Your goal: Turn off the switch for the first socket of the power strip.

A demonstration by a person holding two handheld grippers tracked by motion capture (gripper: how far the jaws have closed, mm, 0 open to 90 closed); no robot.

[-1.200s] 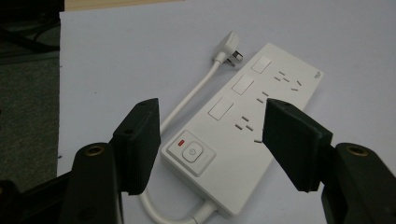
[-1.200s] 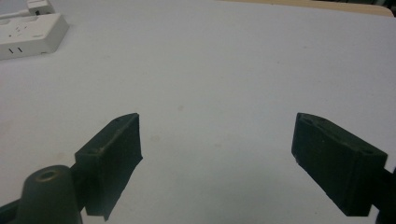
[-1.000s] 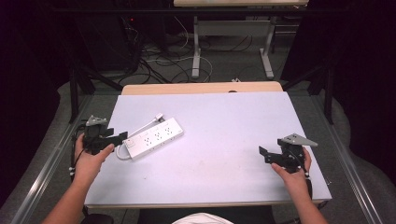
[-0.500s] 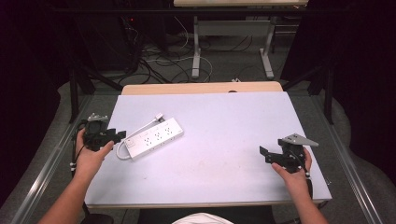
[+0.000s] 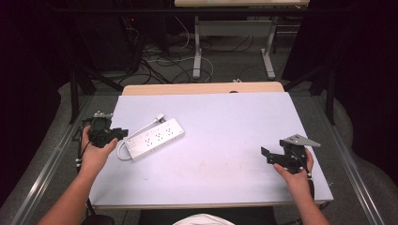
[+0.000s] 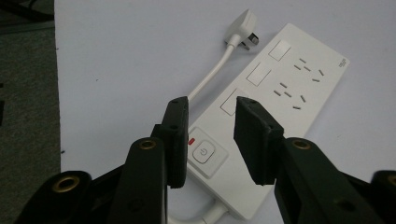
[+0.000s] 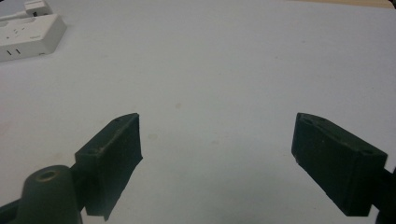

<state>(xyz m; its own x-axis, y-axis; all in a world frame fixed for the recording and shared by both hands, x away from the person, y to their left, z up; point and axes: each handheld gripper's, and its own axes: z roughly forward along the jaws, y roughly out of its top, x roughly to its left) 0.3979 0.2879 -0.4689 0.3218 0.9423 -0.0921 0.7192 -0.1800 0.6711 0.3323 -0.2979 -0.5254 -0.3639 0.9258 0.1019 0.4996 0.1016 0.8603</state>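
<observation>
High camera looks forward and down over the whole table (image 5: 225,187), the left gripper view peers close along its jaws onto the power strip (image 6: 280,93), and the right gripper view skims low across the tabletop, catching that same strip's end far off (image 7: 28,32).

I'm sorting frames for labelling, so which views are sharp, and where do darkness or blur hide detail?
High view: the table is evenly lit, the surroundings nearly black, and the power strip is small but legible. Left gripper view: the strip's sockets are crisp, though the near black left gripper shows little surface detail. Right gripper view: soft overall, the right gripper edges slightly blurred.
</observation>
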